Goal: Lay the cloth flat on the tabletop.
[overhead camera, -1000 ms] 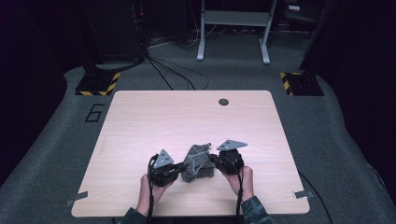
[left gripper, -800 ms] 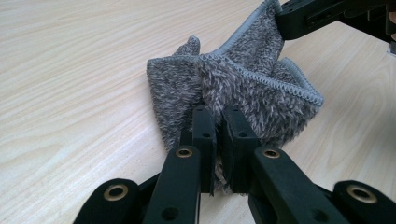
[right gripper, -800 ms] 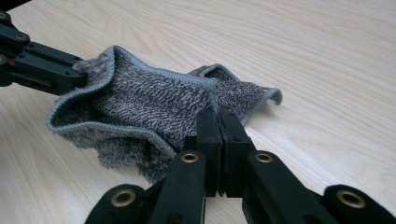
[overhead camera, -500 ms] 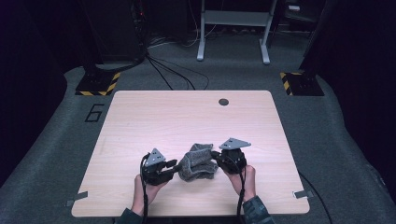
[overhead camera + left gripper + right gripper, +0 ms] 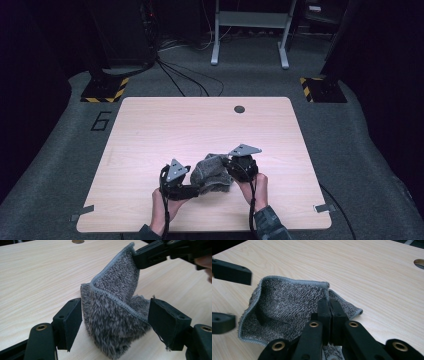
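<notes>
While the grey towel (image 5: pixel 212 172) was bunched into a taller heap between the two tools a second ago, it now sits lower and more spread, near the worktop's (image 5: pixel 165 130) front edge and well short of the round hole (image 5: pixel 239 109) at the far edge. Its stitched hem stands up in a peak on the side toward the right gripper (image 5: pixel 329 312), whose fingers are pressed together on that hem corner and lift it clear of the wood. From the towel's other side, the left gripper (image 5: pixel 115 320) has dropped and swung in closer since half a second ago; its fingers (image 5: pixel 71 321) stand wide apart, straddling the lower folded mass without pinching it.

Judging from this, one corner is secured and the second grasp is only being lined up. The likely need is for the left fingers to close on a hem edge rather than the thick fold, so the towel can be drawn open or folded flat. Grabbing both layers together would keep it bunched.
</notes>
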A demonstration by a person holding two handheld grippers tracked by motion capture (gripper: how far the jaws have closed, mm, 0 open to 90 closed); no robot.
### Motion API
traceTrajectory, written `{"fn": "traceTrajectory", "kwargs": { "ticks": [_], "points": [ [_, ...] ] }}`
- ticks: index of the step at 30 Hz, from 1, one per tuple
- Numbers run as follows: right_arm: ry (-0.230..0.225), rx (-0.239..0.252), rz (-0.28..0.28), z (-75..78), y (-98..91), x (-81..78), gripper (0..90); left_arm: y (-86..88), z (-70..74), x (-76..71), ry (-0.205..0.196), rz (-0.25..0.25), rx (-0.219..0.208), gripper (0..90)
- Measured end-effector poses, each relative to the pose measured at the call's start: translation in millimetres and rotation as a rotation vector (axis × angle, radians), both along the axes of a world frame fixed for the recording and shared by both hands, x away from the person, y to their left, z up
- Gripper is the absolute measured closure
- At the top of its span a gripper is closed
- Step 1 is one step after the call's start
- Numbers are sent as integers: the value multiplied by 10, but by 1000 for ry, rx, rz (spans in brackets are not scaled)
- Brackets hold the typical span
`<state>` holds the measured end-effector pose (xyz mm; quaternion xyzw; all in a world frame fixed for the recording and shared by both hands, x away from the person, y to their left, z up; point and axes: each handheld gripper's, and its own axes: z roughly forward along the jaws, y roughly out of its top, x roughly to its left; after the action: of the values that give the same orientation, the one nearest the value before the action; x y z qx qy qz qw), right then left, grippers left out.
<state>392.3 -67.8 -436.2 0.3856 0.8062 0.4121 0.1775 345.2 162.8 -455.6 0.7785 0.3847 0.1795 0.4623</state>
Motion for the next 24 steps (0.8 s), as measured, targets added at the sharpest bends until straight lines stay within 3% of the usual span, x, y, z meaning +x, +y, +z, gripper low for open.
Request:
{"fn": "traceTrajectory", "kwargs": {
  "ticks": [7, 16, 20, 24],
  "points": [
    [6, -7, -3, -23, 0, 13, 888, -55, -131, 139, 36, 42, 41, 263],
    [-5, 12, -15, -3, -78, 0, 888, 86, -283, 246, 90, 81, 93, 279],
    [-8, 13, -16, -3, -88, -8, 887, 92, -321, 263, 119, 62, 102, 366],
    [-20, 20, -43, 16, -128, -17, 889, 92, -342, 254, 132, 38, 137, 568]
  ]
}}
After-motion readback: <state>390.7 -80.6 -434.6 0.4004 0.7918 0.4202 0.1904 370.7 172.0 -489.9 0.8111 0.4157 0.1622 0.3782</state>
